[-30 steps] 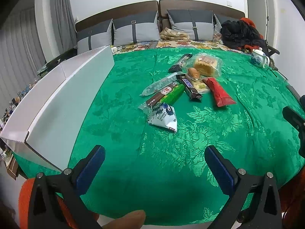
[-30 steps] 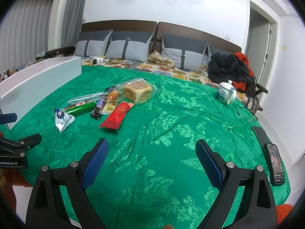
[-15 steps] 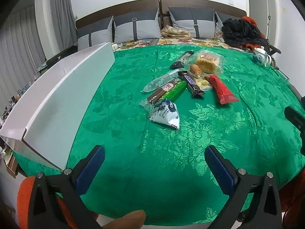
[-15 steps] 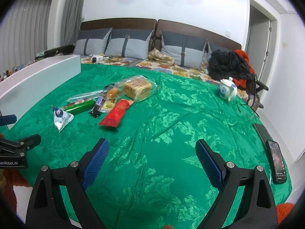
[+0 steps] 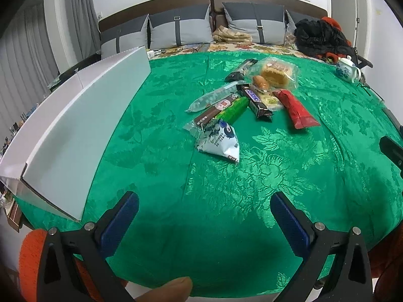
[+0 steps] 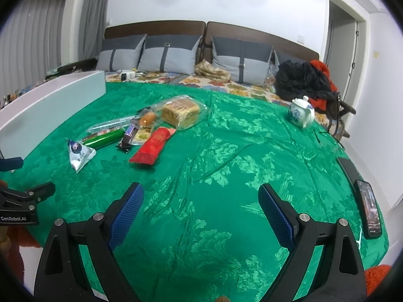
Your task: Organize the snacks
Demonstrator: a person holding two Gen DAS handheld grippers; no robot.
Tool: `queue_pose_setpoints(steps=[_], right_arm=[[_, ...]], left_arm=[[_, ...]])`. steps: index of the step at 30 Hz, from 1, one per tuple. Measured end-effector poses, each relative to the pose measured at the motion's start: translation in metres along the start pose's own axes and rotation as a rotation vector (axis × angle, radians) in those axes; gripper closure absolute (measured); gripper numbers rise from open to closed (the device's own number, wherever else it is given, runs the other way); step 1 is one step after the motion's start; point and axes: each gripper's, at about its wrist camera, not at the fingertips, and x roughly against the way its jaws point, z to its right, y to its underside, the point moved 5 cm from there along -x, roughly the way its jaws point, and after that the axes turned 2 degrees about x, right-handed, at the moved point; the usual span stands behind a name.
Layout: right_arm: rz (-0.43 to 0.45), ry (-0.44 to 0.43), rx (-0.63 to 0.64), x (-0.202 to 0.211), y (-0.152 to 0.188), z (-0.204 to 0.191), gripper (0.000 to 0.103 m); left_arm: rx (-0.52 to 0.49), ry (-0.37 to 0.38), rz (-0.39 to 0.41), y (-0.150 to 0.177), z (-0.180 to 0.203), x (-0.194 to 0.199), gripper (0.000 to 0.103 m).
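Green brocade cloth (image 5: 226, 188) covers the bed and carries everything. White box (image 5: 75, 130) stands along the cloth's left edge, its long wall facing the snacks. Both grippers hover empty over the near part of the cloth: the left gripper (image 5: 204, 216) has its blue-padded fingers spread wide, and the right gripper (image 6: 200, 209) is just as wide, well apart from the snacks. Snacks lie in a loose cluster near the middle of the cloth. At the far end sits a clear bag of bread (image 5: 277, 71), with a small brown bun (image 5: 260, 83) just in front of it. A red packet (image 5: 297, 109) lies on the right of the cluster, a dark chocolate bar (image 5: 254, 98) beside it, then a green tube (image 5: 233, 109) and a brown bar (image 5: 216, 109) side by side. Nearest the grippers lies a white-and-blue triangular pouch (image 5: 220, 139). A blue-and-white teapot (image 6: 301, 113) stands far right; a phone (image 6: 369, 207) rests at the cloth's right edge.
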Motion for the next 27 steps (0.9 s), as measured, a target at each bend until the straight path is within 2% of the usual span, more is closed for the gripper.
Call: queue_pose_setpoints(steps=[9,17,23,27], right_arm=[[-0.038,-0.004,-0.035,-0.008,0.004,0.006,0.009],[-0.136,-0.002,-0.124,-0.026,0.018,0.023,0.009],[-0.19,0.004,-0.185,-0.036,0.026,0.038,0.009],[-0.229,0.014,-0.177,-0.055,0.021,0.054,0.009]], left_arm=[[0.04,0.037,-0.07,-0.001,-0.006,-0.024,0.0],[0.061,0.055,-0.154,-0.001,-0.008,-0.053,0.0],[0.062,0.057,-0.15,-0.001,-0.008,-0.053,0.0],[0.06,0.057,-0.147,-0.001,-0.009,-0.053,0.0]])
